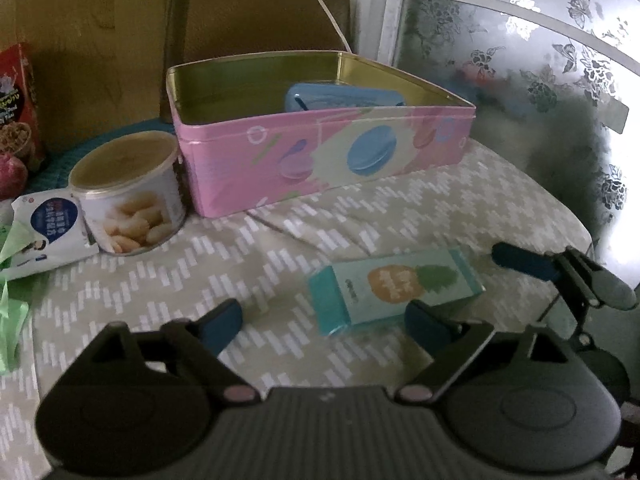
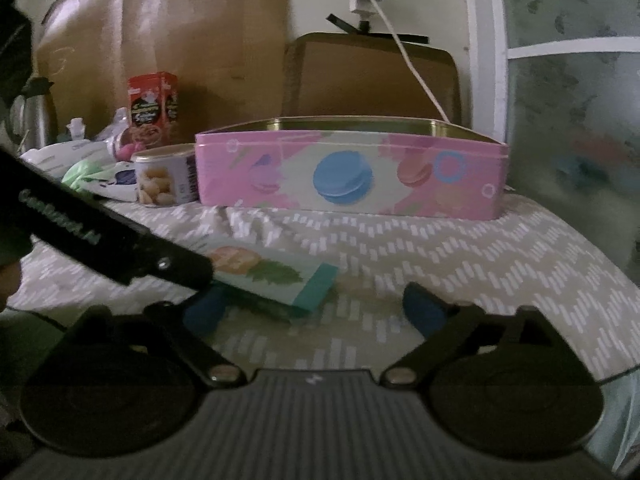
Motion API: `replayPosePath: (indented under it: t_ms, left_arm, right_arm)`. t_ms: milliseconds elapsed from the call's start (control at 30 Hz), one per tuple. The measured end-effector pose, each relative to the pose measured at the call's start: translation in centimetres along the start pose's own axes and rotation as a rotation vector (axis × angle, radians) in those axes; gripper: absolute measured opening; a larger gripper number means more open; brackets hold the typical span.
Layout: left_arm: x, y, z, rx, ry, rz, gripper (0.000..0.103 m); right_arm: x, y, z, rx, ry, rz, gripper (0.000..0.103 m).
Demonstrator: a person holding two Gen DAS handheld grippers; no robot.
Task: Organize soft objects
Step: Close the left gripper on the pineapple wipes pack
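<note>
A teal pack with a pineapple print (image 1: 394, 290) lies on the patterned tablecloth, just ahead of my open left gripper (image 1: 324, 322), nearer its right finger. The pack shows in the right wrist view (image 2: 276, 274) just ahead of my open right gripper (image 2: 316, 308), nearer its left finger. A pink macaron tin (image 1: 320, 152) stands open behind it and holds a blue soft pack (image 1: 344, 98). The tin also shows in the right wrist view (image 2: 352, 172). The right gripper's finger shows at the right in the left wrist view (image 1: 524, 262).
A lidded biscuit can (image 1: 128, 192) stands left of the tin, with a white sachet (image 1: 48, 228), green plastic (image 1: 10, 312) and a red box (image 2: 154, 106) further left. The table's edge (image 1: 568, 216) curves at the right. Cardboard stands behind.
</note>
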State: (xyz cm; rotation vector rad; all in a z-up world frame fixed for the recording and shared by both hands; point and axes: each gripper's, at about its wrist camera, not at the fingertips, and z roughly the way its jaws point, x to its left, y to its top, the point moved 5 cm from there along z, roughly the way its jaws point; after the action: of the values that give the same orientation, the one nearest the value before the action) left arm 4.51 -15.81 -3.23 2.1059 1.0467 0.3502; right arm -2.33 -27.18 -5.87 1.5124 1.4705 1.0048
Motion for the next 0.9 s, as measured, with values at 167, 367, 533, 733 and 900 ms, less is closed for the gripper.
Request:
replayPosePath:
  t_ms: [167,367,533,733,900]
  left_arm:
    - [0.1,0.0,-0.1,-0.003,-0.003,0.0,0.093]
    - [0.2,-0.1,-0.2,-0.006,0.001,0.003,0.093]
    - [0.9,0.0,-0.4,-0.002,0.011,-0.018,0.093]
    - [3.2,0.1,-1.0,-0.007,0.004,-0.1,0.089]
    - [3.4,0.5,-1.0,0.011,-0.001,-0.103,0.079]
  right_arm:
    - [-0.1,0.0,0.2,-0.001,-0.015,0.006,0.103]
    - [-0.1,0.1,0.3,0.018,-0.014,0.0,0.103]
    - [-0.3,0.3,0.5,0.031,-0.016,-0.003,0.103]
    - [-0.4,0.3,0.0,0.034,0.001,-0.022,0.097]
    - [0.7,0.2,-0.5,0.01,0.032,-0.081,0.078]
